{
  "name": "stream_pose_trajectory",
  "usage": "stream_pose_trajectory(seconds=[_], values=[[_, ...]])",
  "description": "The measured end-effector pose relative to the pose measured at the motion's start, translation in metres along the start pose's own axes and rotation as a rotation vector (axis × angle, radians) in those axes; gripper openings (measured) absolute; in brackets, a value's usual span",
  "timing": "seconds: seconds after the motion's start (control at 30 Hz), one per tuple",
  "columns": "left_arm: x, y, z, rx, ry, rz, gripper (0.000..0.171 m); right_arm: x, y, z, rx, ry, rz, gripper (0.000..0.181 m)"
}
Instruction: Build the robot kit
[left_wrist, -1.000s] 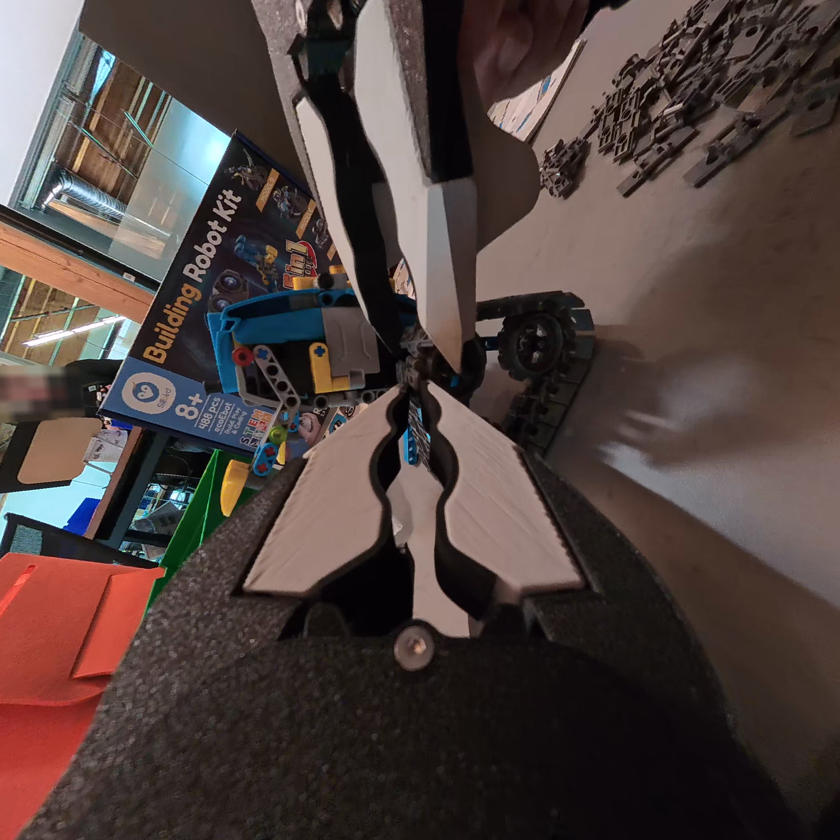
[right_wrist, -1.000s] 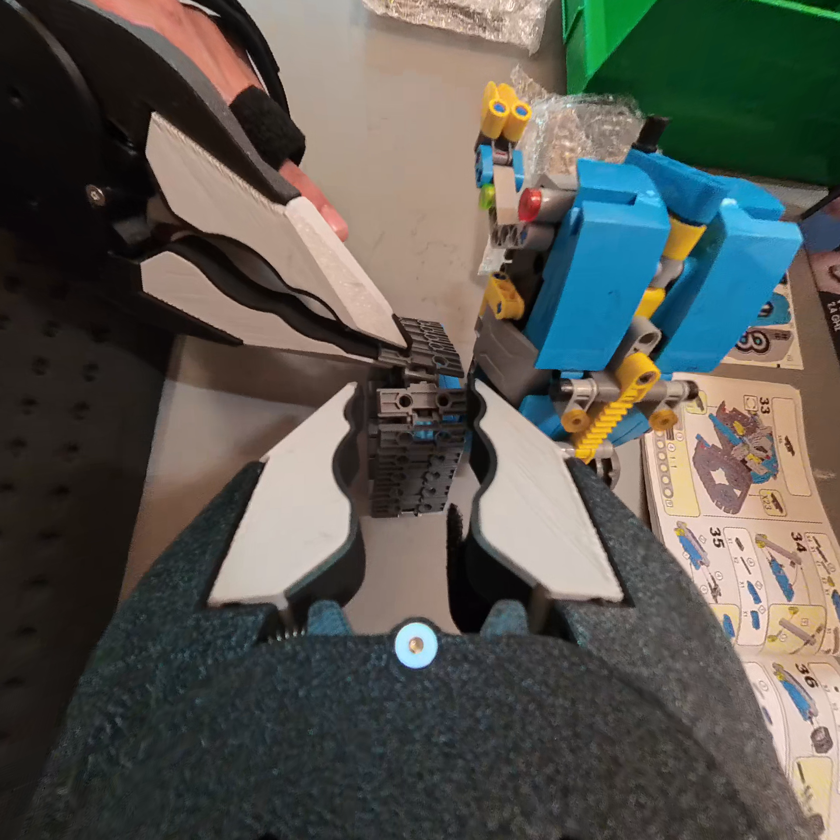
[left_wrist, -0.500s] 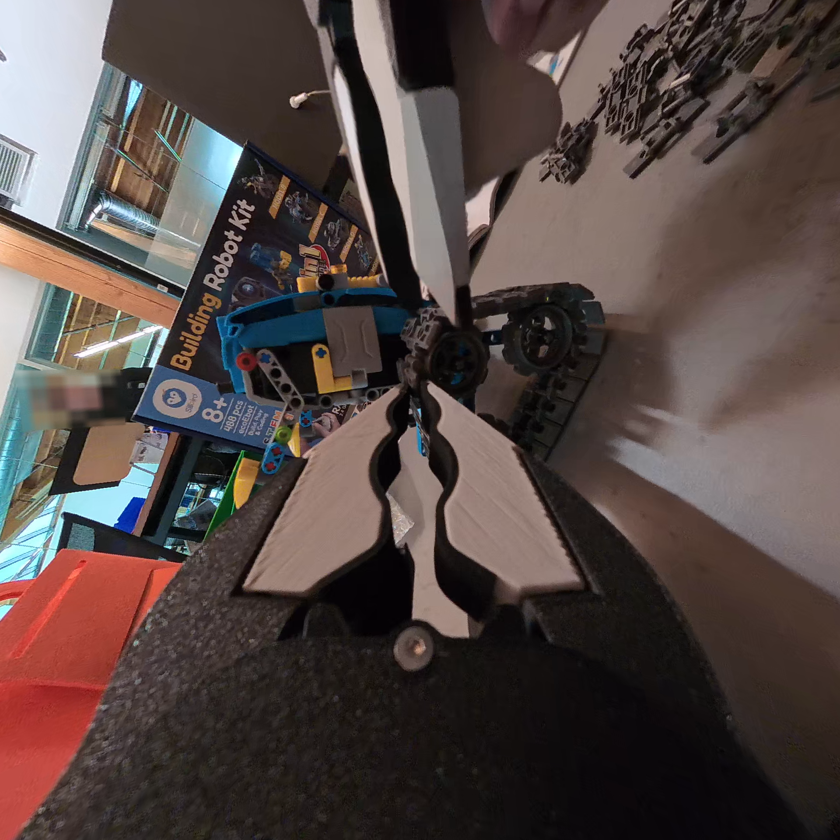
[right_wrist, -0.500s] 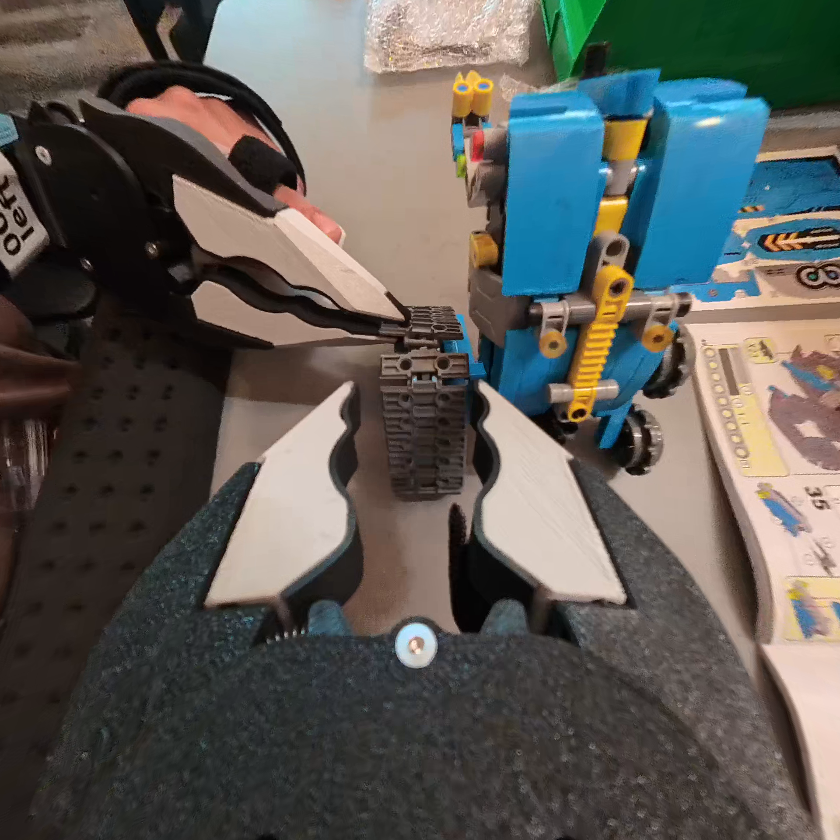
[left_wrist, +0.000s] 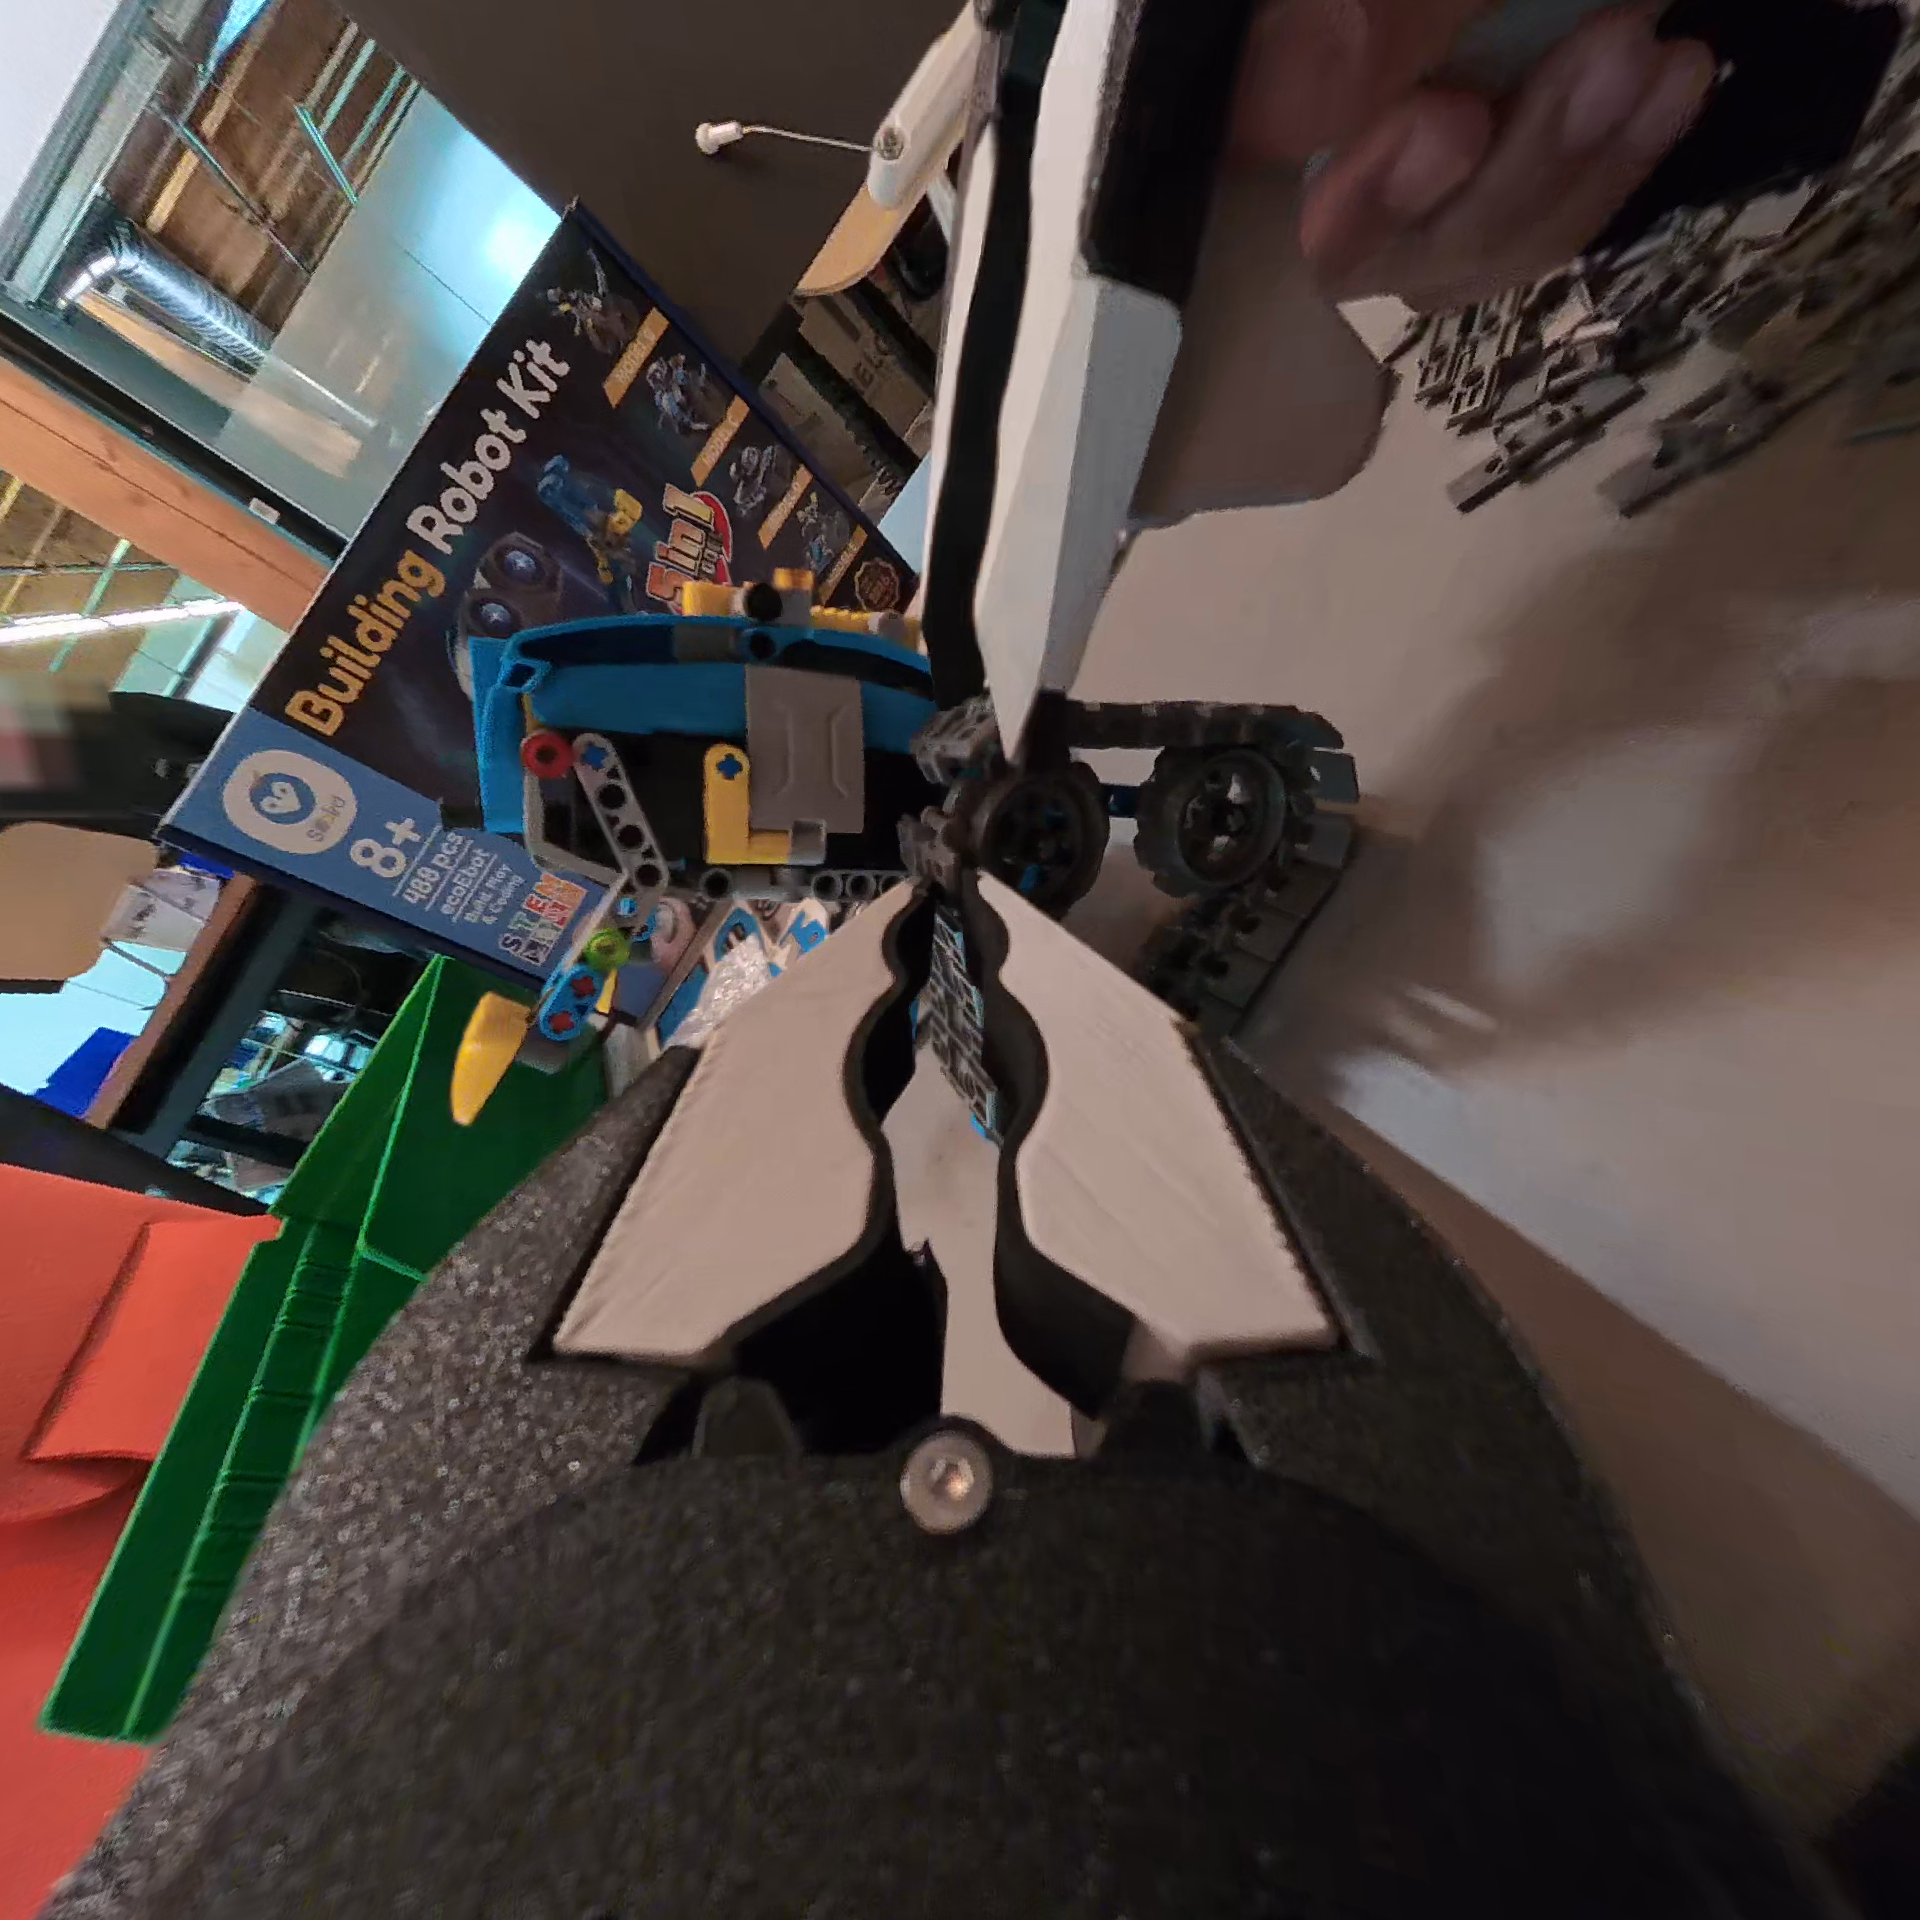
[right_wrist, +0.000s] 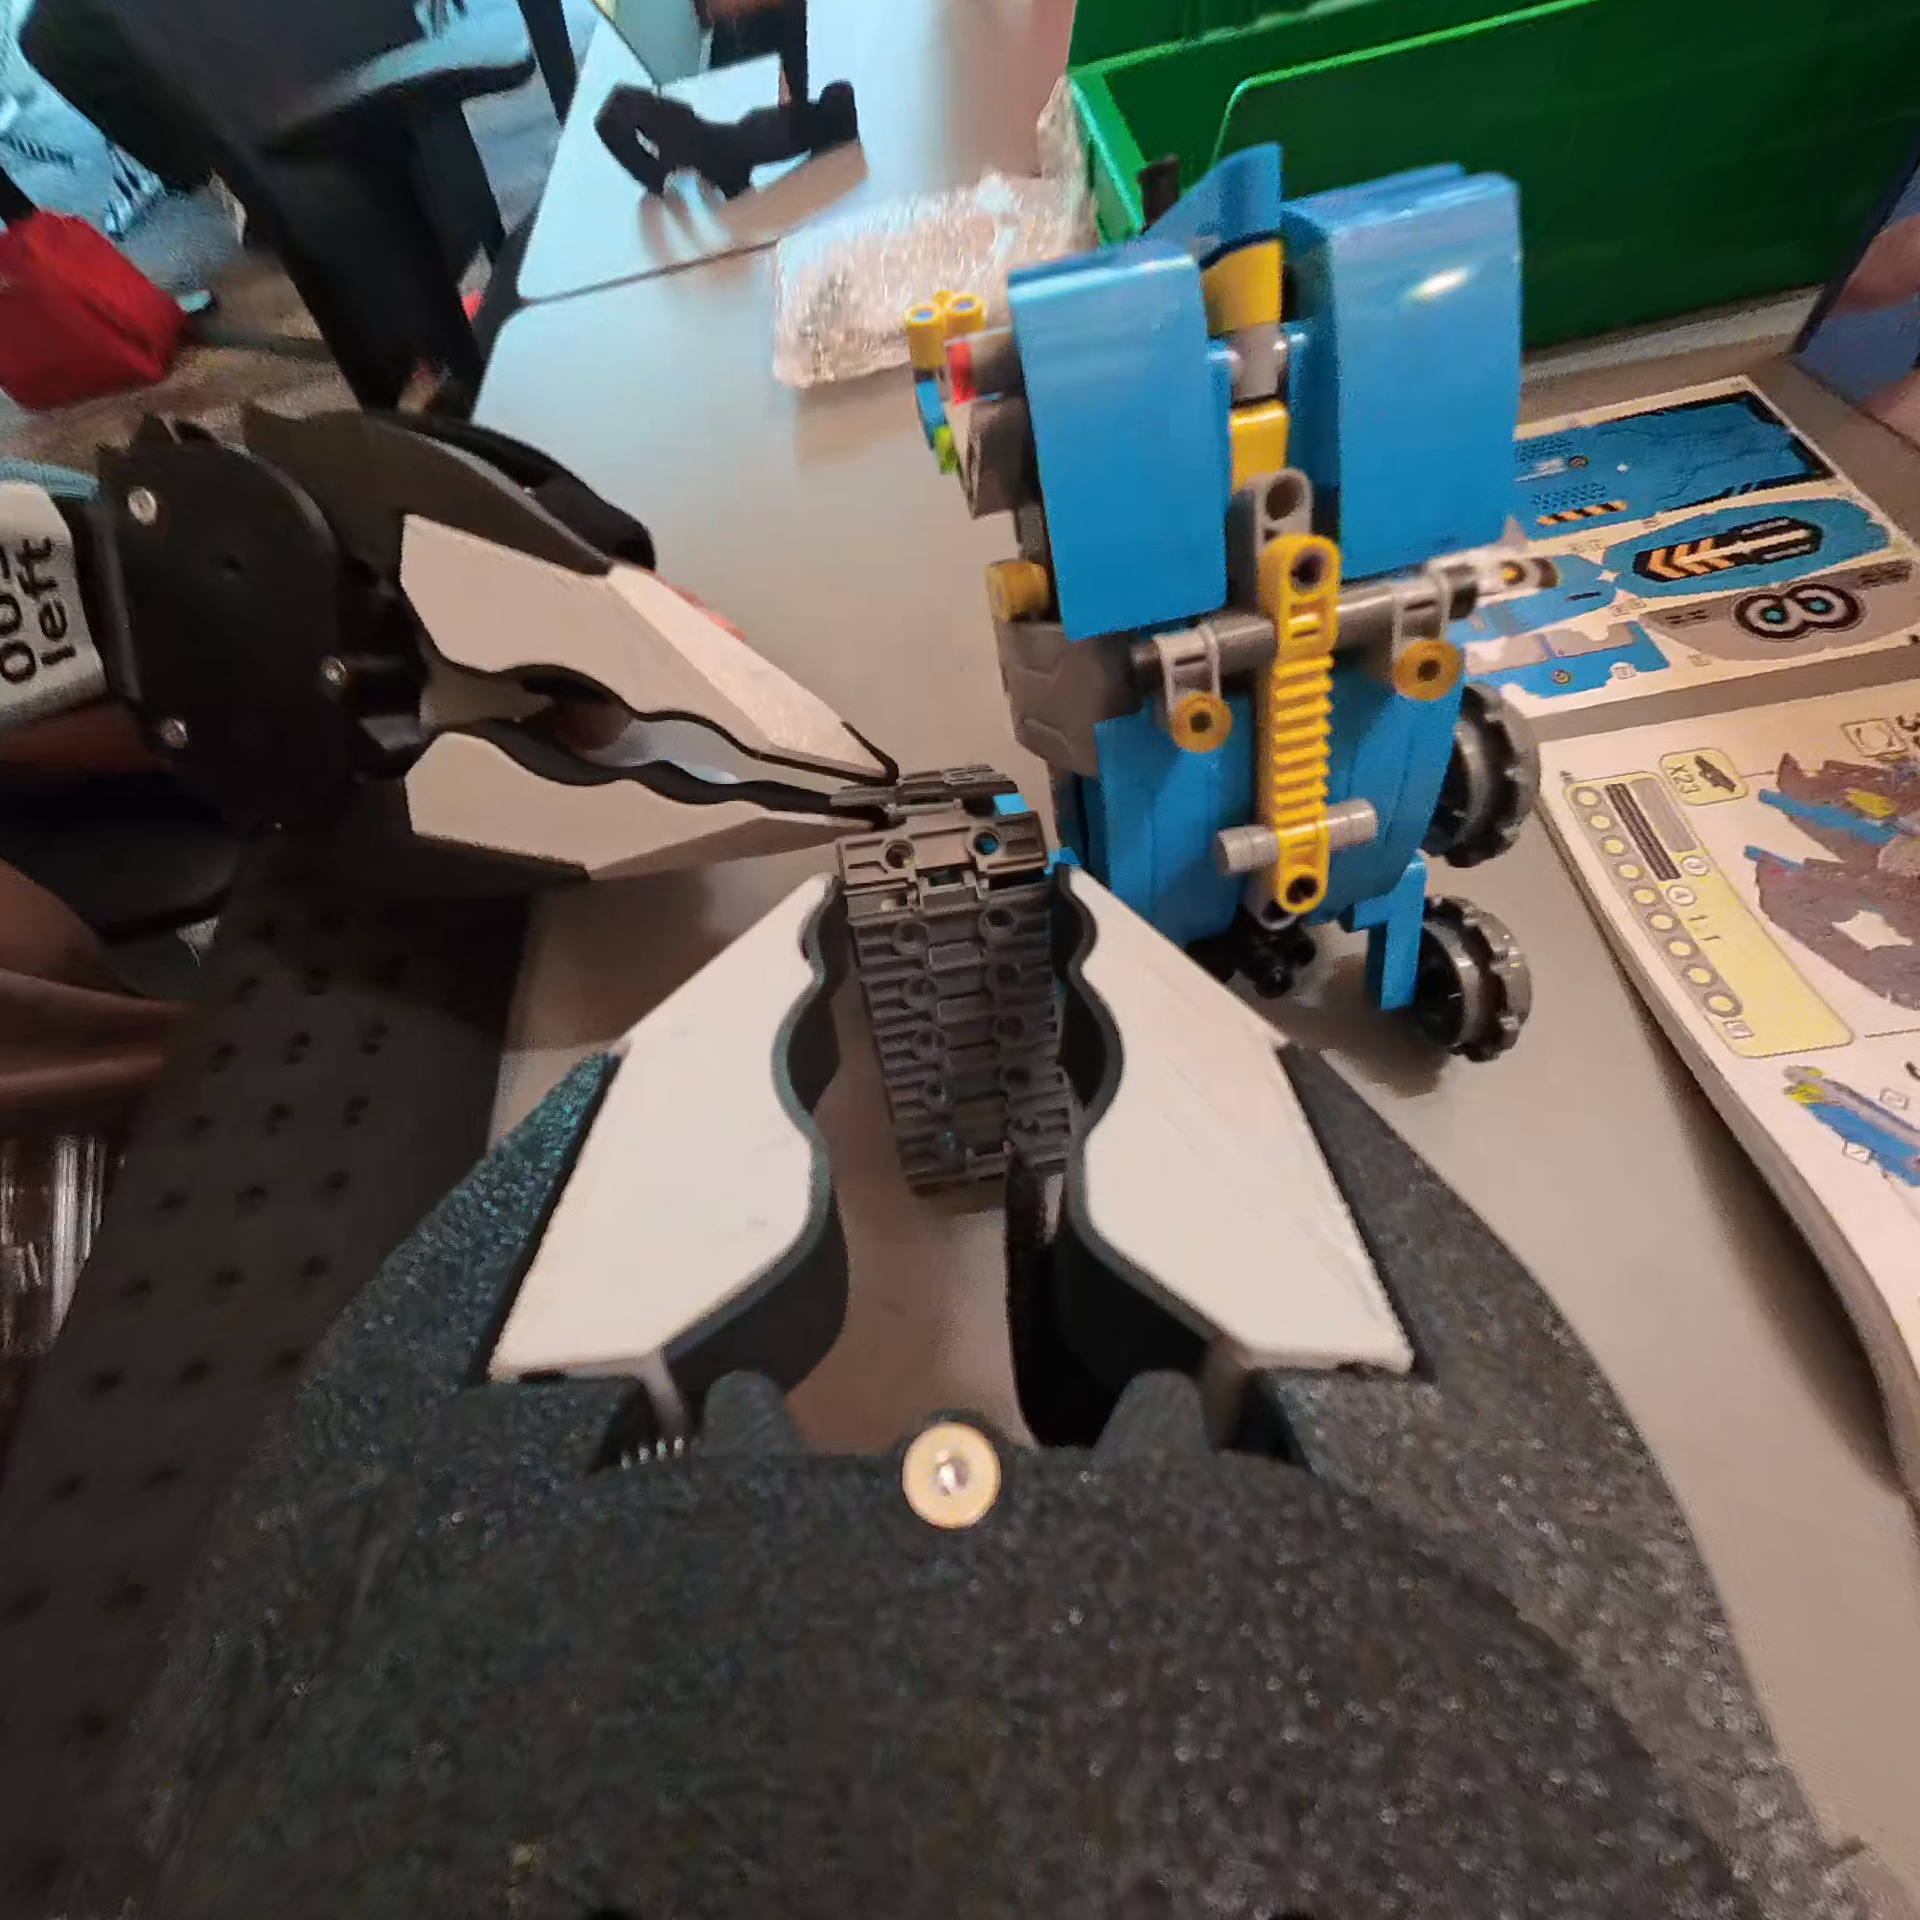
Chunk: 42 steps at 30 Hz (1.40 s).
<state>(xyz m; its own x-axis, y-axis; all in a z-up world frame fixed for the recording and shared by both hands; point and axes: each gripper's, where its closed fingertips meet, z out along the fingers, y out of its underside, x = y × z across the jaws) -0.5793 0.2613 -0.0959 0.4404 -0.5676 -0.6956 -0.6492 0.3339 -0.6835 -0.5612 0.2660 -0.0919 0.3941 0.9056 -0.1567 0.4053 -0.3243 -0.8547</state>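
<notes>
Since ~1 s ago the blue brick robot (right_wrist: 1226, 644) has tipped upright onto its wheels, and the right hand-held gripper (right_wrist: 951, 883) has backed off a bit, so more of the grey track (right_wrist: 961, 1008) shows.

Left hand-held gripper (right_wrist: 868, 795) is pressed together, pinching the loose top link of the track, prob. to keep that end taut over the wheel. Right hand-held gripper is spread, jaws straddling the track on both sides; contact w/ the sides can't be confirmed. Track hangs from the robot's near-side wheels (left_wrist: 1039, 826) down to the tabletop (right_wrist: 727, 499).

Around: instruction booklet (right_wrist: 1756, 914) just right of the robot, sticker sheet (right_wrist: 1683, 540) behind that, green bin (right_wrist: 1558, 135) at the back, plastic bag (right_wrist: 914, 270) beside it, kit box (left_wrist: 499, 623) behind the robot, heap of spare grey links (left_wrist: 1621, 395) well apart. Robot body sits just beside the right jaw, so little room that side.
</notes>
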Motion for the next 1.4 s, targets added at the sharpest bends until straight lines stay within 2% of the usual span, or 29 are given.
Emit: stream_pose_trajectory(seconds=[0.13, 0.23, 0.4, 0.57, 0.77, 0.9, 1.13, 1.27, 1.4], values=[[0.0, 0.0, 0.0, -0.028, -0.026, 0.103, 0.005, -0.001, -0.001, 0.002, 0.026, 0.049, -0.038, 0.039], [0.0, 0.002, 0.0, -0.052, -0.055, 0.226, 0.004, -0.002, -0.002, 0.006, -0.003, 0.09, -0.104, 0.039], [0.0, 0.002, 0.001, -0.052, -0.065, 0.311, 0.004, -0.002, -0.003, 0.006, -0.043, 0.109, -0.15, 0.038], [0.002, 0.001, 0.001, -0.048, -0.088, 0.412, 0.004, -0.003, -0.003, 0.006, 0.064, 0.052, -0.02, 0.039], [0.0, 0.0, 0.001, -0.046, -0.101, 0.384, 0.003, -0.002, -0.001, 0.009, -0.09, 0.137, -0.164, 0.039], [0.001, -0.001, 0.002, -0.043, -0.11, 0.346, 0.004, -0.001, 0.002, 0.009, -0.215, 0.123, -0.172, 0.039], [0.003, -0.001, 0.002, -0.022, -0.137, 0.386, 0.005, -0.001, 0.001, 0.011, -0.194, 0.078, -0.148, 0.04], [0.001, -0.002, 0.002, -0.014, -0.11, 0.261, 0.004, 0.0, 0.002, 0.011, -0.227, 0.07, -0.166, 0.04], [-0.004, -0.001, 0.002, -0.015, -0.127, 0.203, 0.003, 0.002, 0.001, 0.013, -0.311, 0.07, -0.192, 0.039]])
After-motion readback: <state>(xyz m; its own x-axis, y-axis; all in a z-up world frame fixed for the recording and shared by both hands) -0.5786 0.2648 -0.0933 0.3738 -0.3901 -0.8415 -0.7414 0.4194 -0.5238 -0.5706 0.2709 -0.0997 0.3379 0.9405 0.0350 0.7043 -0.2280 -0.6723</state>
